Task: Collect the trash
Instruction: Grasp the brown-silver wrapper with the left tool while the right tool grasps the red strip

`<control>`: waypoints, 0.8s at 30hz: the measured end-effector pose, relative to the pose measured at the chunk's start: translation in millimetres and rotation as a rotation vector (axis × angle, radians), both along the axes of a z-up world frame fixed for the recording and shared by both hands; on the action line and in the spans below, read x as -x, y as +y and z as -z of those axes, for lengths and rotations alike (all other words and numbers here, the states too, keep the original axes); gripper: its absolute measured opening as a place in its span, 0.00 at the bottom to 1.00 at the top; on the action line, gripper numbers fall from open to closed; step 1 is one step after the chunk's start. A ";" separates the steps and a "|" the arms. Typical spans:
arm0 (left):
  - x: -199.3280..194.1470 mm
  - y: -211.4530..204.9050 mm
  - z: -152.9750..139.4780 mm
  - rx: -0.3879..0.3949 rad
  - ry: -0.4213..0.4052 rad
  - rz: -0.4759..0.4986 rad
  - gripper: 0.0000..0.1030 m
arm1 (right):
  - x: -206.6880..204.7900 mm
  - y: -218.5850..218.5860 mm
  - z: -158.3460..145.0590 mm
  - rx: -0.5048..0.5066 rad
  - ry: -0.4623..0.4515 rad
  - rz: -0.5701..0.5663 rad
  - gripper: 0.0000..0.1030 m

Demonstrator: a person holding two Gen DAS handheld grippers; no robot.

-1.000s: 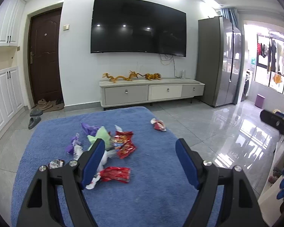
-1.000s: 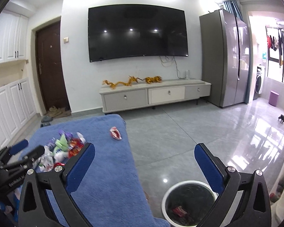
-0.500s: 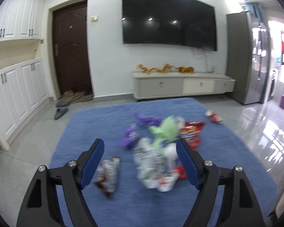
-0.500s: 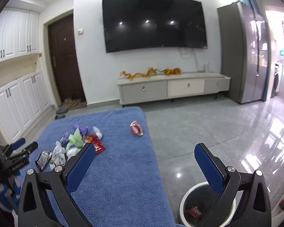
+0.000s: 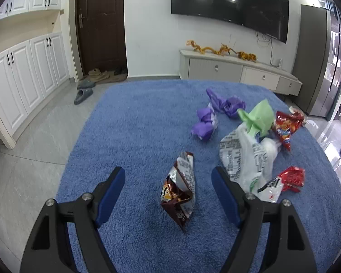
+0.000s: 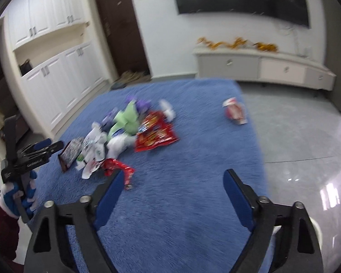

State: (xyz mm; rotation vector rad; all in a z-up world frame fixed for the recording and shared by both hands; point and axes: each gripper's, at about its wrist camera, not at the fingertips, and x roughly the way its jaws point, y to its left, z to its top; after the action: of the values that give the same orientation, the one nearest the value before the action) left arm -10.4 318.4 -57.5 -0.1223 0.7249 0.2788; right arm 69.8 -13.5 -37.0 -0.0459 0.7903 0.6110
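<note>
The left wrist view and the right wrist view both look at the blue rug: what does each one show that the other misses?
Only the left wrist view shows the grey slippers near the door, and the left gripper close up, open, with a brown snack bag standing between its fingers, untouched.

Only the right wrist view shows the left gripper from outside in a blue-gloved hand, a lone red-and-white wrapper near the rug's edge, and the right gripper, its jaws closing on nothing.

Both show the rug, the trash pile with its green wrapper, the TV and the door.
</note>
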 end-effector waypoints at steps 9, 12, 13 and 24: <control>-24.1 13.9 23.5 0.067 0.078 -0.006 0.75 | -22.6 76.6 44.6 0.039 0.077 -0.242 0.78; -26.9 12.3 25.8 0.076 0.092 0.000 0.74 | -28.3 96.0 53.6 0.058 0.091 -0.306 0.72; -27.1 11.1 26.6 0.074 0.097 0.006 0.71 | -29.6 103.3 56.9 0.061 0.096 -0.333 0.71; -23.6 -11.6 29.5 0.061 0.130 0.066 0.33 | -17.7 114.5 62.2 0.066 0.109 -0.444 0.16</control>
State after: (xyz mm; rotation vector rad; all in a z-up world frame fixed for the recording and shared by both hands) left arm 13.2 306.8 -86.9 -0.1389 0.8655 0.2034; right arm 87.5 101.1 -99.2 -0.2553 0.9131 1.0140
